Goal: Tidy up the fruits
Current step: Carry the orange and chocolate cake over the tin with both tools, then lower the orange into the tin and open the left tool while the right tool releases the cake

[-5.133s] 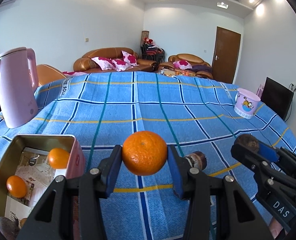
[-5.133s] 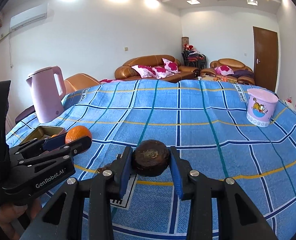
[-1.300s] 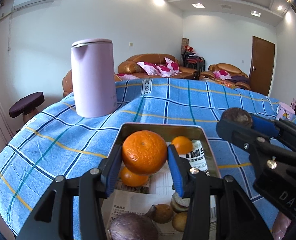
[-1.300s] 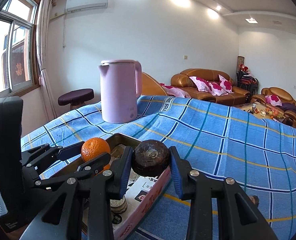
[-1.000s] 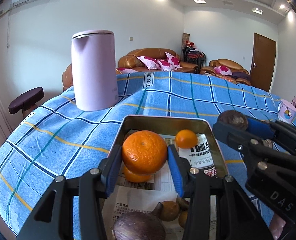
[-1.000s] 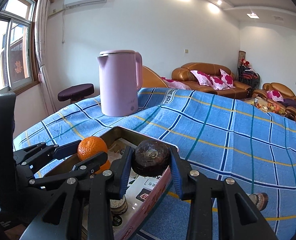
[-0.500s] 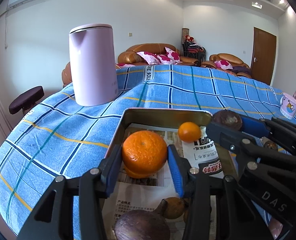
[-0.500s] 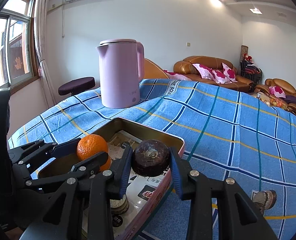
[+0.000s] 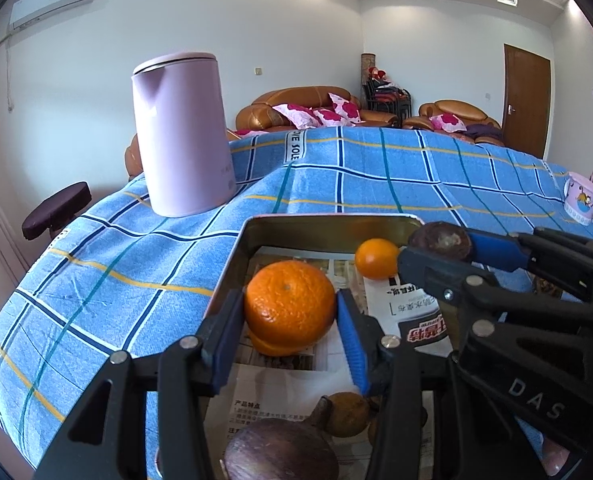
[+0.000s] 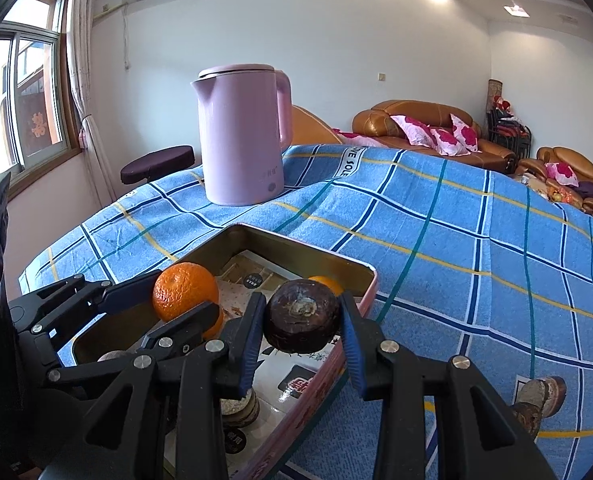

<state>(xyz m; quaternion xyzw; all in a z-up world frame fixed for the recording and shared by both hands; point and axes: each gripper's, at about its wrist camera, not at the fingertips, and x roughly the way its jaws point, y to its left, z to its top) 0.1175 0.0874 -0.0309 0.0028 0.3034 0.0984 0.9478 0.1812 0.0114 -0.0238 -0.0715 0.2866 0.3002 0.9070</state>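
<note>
Left hand-held gripper (image 9: pixel 290 330) clenched on orange (image 9: pixel 289 305), right hand-held gripper (image 10: pixel 301 334) clenched on dark fruit (image 10: pixel 301 321) (both above the tin (image 9: pixel 328 229)), kettle (image 9: pixel 182 132) beyond

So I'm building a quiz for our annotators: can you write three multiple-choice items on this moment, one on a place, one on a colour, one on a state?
1. Where is the orange held by the left tongs?
A. over the open tin
B. beside the kettle
C. on the cloth

2. What colour is the kettle?
A. white
B. pale purple
C. green

3. What are the right tongs doing?
A. hanging empty
B. resting on the cloth
C. gripping a dark brown fruit

Key: 1 A, the orange in the left tongs sits above the paper-lined tin. 2 B, the kettle is pale purple all over. 3 C, both pads of the right tongs press on the dark brown fruit.
</note>
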